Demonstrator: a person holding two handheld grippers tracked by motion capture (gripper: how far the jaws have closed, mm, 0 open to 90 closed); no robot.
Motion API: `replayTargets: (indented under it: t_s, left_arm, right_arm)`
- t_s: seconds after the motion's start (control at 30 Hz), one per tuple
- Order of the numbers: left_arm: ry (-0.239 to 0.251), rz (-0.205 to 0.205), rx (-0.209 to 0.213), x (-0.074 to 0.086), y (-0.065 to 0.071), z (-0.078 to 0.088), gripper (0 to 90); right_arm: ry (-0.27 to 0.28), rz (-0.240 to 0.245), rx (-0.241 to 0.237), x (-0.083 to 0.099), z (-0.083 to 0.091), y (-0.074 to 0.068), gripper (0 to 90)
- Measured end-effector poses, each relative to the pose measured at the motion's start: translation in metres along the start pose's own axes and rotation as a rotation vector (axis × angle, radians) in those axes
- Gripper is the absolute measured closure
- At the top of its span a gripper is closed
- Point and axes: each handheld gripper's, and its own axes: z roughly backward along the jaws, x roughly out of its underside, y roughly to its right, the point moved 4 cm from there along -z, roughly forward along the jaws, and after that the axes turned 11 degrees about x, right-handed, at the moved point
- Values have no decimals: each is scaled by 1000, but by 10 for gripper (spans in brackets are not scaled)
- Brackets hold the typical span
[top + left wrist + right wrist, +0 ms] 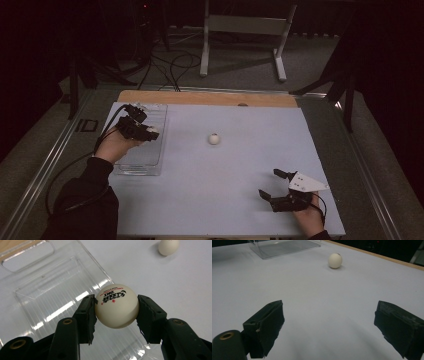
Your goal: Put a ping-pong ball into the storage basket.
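Cream ball (116, 306), black-and-red print, between left tongs (116, 315)

A cream-white ball (116, 306) carried black lettering and small red stars, clamped between the matte black jaws of the left gripper (116, 315). A second ball (214, 139), the same cream-white, showed a dark mark at its top. The tray (50, 290) was clear plastic, the table cover (225, 190) pale lavender-grey over a tan wooden edge (200, 97). The right gripper (274, 186) was black with a light grey plate.
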Motion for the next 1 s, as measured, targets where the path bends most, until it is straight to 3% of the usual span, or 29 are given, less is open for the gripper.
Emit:
replayTargets:
  t_s: [1.0]
  left_arm:
    - [-137, 32, 18, 15, -11, -31, 521]
  right_arm:
    - [0, 3, 1, 0, 1, 0, 91]
